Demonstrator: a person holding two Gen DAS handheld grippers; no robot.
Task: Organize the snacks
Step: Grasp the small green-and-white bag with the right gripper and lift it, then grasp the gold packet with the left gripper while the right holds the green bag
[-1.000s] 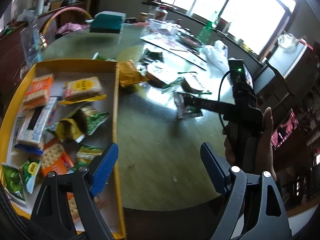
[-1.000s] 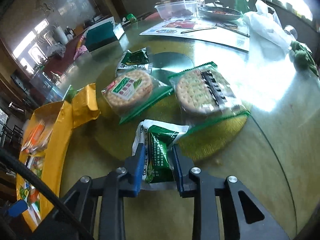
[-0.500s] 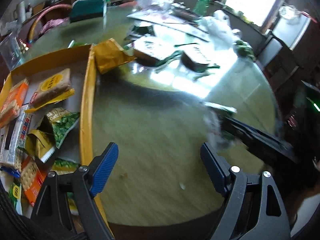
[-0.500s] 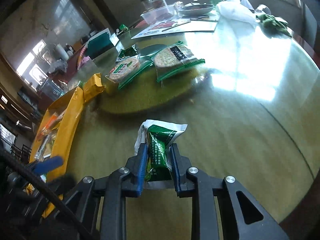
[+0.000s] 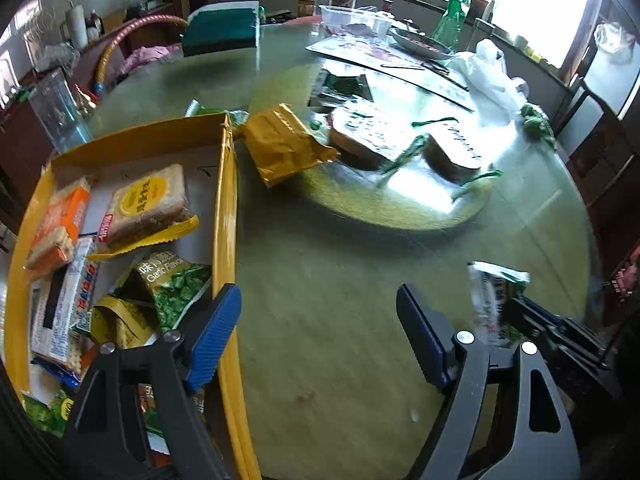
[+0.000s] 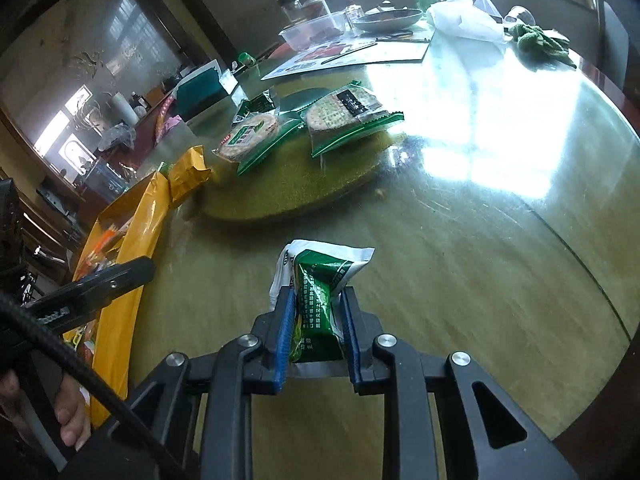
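Observation:
My right gripper point(image 6: 316, 304) is shut on a small green-and-white snack packet point(image 6: 320, 284) above the glass table; the same packet point(image 5: 494, 296) shows at the right of the left wrist view. My left gripper point(image 5: 320, 320) hangs over bare table beside the yellow box's wall point(image 5: 224, 216), its jaws wide and closing slightly with nothing between them. The yellow box point(image 6: 132, 220) holds several snack packs. Two round cracker packs point(image 6: 248, 136) point(image 6: 344, 114), a gold pouch point(image 5: 280, 144) and a dark green packet point(image 5: 346, 86) lie near the round mat point(image 6: 296, 184).
At the far side stand a clear plastic tub point(image 5: 354, 24), a plate point(image 6: 386, 20), a white plastic bag point(image 5: 488, 76), papers point(image 6: 352, 58), bottles and a teal box point(image 5: 220, 30). A green cloth point(image 6: 540, 42) lies far right. A hand point(image 6: 68, 416) grips the left tool's handle.
The right gripper carried the green packet back from the mat toward the table's near edge. The left gripper swung and dipped, bringing the yellow box nearer on its left.

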